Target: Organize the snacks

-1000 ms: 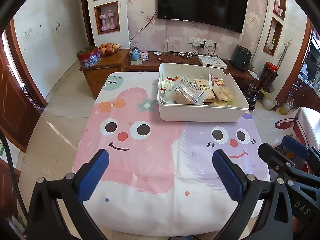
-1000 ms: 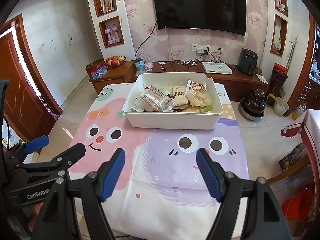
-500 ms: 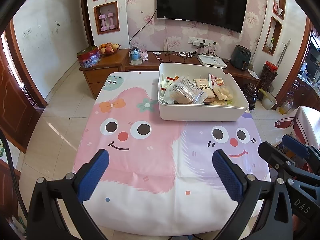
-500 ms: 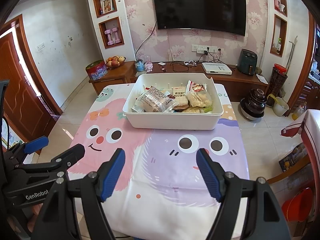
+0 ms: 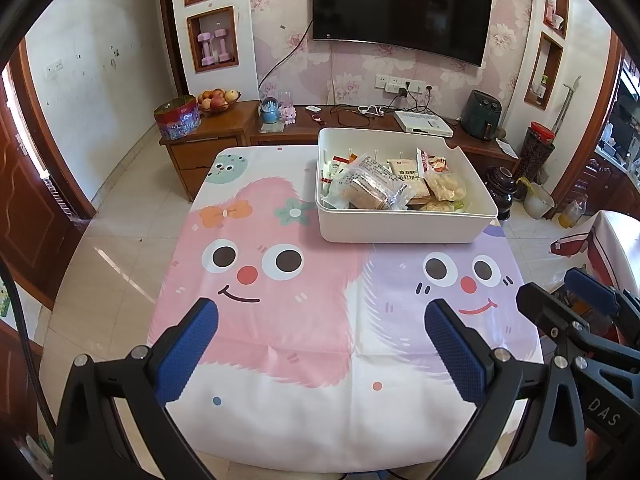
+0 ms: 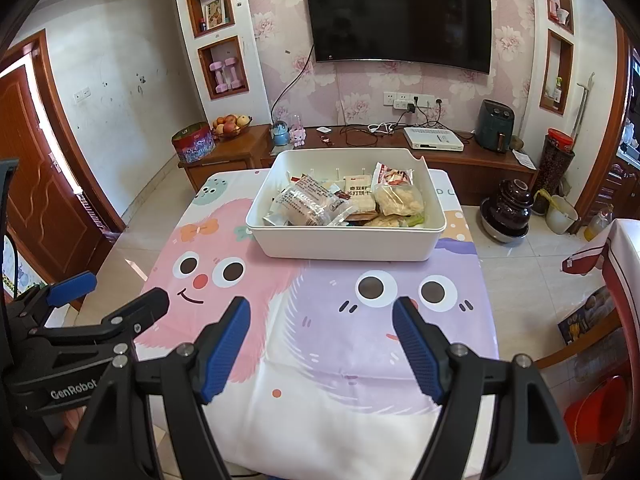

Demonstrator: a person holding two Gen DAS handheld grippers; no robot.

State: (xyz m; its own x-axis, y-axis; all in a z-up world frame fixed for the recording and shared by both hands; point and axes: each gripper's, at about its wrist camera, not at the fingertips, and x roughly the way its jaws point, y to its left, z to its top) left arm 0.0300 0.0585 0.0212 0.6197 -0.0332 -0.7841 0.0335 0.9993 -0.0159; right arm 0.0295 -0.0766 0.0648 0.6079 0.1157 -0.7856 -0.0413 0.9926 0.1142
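Observation:
A white bin [image 5: 404, 228] [image 6: 344, 246] stands on the far right part of the table and holds several snack packets [image 5: 372, 190] [image 6: 312, 202]. My left gripper [image 5: 320, 320] is open and empty, hovering over the near edge of the table, well short of the bin. My right gripper [image 6: 322, 316] is open and empty too, also over the near edge. Each gripper shows at the side of the other's view: the right one [image 5: 560, 308] and the left one [image 6: 108, 300].
The table wears a cartoon cloth [image 5: 280, 280] with pink and purple faces. Behind it stand a wooden TV cabinet [image 5: 360, 128], a fruit bowl [image 5: 218, 100] and a tin [image 5: 178, 118]. Tiled floor lies to the left, a brown door [image 6: 40, 200] beyond.

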